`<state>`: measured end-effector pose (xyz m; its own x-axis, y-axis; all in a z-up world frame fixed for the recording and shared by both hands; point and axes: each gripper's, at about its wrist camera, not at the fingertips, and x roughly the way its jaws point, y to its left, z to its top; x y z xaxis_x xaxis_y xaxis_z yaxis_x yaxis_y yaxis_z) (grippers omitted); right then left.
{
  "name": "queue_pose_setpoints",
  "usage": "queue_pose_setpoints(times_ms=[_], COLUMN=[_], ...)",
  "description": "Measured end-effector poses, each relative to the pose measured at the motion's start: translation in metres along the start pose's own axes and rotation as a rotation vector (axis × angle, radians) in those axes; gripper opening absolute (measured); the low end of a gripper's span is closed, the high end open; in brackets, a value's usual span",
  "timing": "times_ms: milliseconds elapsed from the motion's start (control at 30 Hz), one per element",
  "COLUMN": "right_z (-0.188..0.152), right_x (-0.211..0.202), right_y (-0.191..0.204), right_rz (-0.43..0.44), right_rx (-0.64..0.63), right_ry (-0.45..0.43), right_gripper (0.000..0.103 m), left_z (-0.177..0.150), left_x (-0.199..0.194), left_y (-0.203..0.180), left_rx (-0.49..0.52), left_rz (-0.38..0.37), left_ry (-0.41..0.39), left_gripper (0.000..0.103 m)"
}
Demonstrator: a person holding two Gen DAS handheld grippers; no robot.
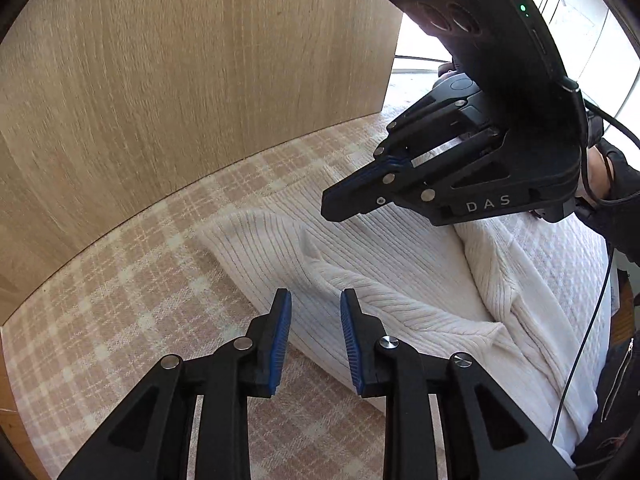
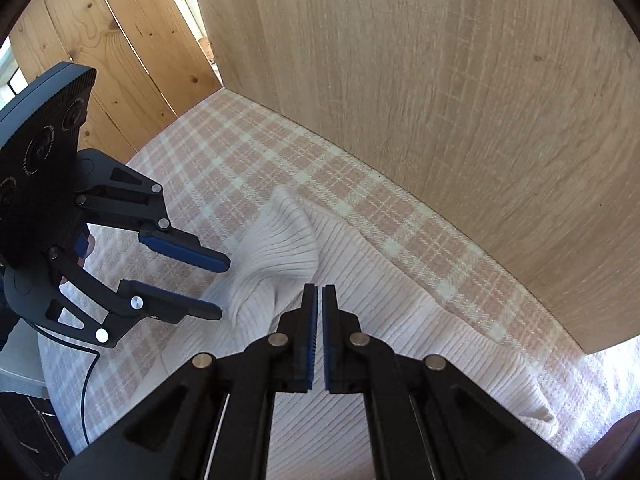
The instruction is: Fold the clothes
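A cream ribbed sweater (image 1: 384, 240) lies spread on a bed covered by a pink-and-white plaid blanket (image 1: 120, 320), right against a tall light-oak wooden panel (image 1: 200, 80) that rises along the far side of the bed. In the left wrist view the knit runs from the middle of the picture off to the right, with a folded ridge crossing it and a thicker bunched part near the right edge.

The left claw (image 1: 316, 300) hovers just above the near edge of the sweater, pointing steeply down. Its blue-padded fingers (image 1: 280, 336) stand apart with a clear gap; cloth shows through the gap below, but the pads press on nothing, so the claw is released. In the right wrist view the same left claw (image 2: 222, 288) comes in from the left, its two fingers spread, their tips beside a raised, puckered hump of the sweater (image 2: 280, 240).

The right claw (image 2: 320, 292) is clenched: its blue pads sit nearly together with only a thin slit between them, and no cloth is visible in that slit. It hangs over the sweater just near of the hump. From the left wrist view the right claw (image 1: 332, 204) is seen above the garment at upper right, fingers together, held by a black-gloved hand (image 1: 612, 200) with a black cable (image 1: 580, 340) trailing down.

At far left in the right wrist view stand knotty pine boards (image 2: 100, 60).
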<state>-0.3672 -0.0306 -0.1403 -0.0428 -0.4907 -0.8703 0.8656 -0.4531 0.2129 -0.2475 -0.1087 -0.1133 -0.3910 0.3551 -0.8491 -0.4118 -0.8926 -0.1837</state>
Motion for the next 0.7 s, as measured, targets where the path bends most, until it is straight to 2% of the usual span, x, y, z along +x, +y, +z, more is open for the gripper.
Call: queue_pose_setpoints(times_ms=[100, 133, 167, 200, 300, 367, 433, 500, 567, 633, 700], right_z=[0.0, -0.002, -0.006, -0.009, -0.012, -0.014, -0.017, -0.019, -0.021, -0.025, -0.031], right_x=[0.01, 0.017, 0.026, 0.027, 0.009, -0.001, 0.004, 0.015, 0.019, 0.02, 0.018], right_y=[0.005, 0.008, 0.01, 0.011, 0.014, 0.022, 0.031, 0.035, 0.029, 0.021, 0.015], right_rz=[0.051, 0.012, -0.069, -0.097, -0.035, 0.041, 0.083, 0.053, 0.057, 0.002, 0.014], right_rx=[0.001, -0.02, -0.055, -0.063, -0.025, -0.02, -0.028, -0.044, -0.007, 0.016, 0.042], right_ry=[0.021, 0.044, 0.076, 0.082, 0.029, 0.003, 0.021, 0.053, 0.054, 0.064, 0.064], right_gripper=[0.001, 0.001, 0.001, 0.001, 0.001, 0.001, 0.001, 0.001, 0.001, 0.001, 0.003], left_z=[0.001, 0.001, 0.001, 0.001, 0.004, 0.005, 0.009, 0.016, 0.026, 0.031, 0.036], left_x=[0.007, 0.012, 0.011, 0.01, -0.006, -0.014, -0.018, -0.021, -0.014, 0.009, 0.028], left_y=[0.001, 0.001, 0.002, 0.003, 0.002, 0.001, 0.007, 0.023, 0.032, 0.032, 0.044], left_rx=[0.008, 0.012, 0.005, -0.003, 0.026, 0.049, 0.058, 0.041, 0.037, 0.033, -0.02], left_rz=[-0.008, -0.004, -0.011, -0.019, -0.001, 0.02, 0.039, 0.031, 0.02, 0.076, 0.057], left_ry=[0.013, 0.027, 0.025, 0.02, 0.006, 0.016, 0.016, 0.002, -0.014, 0.007, 0.017], left_gripper=[0.024, 0.026, 0.027, 0.026, 0.025, 0.025, 0.025, 0.025, 0.026, 0.027, 0.03])
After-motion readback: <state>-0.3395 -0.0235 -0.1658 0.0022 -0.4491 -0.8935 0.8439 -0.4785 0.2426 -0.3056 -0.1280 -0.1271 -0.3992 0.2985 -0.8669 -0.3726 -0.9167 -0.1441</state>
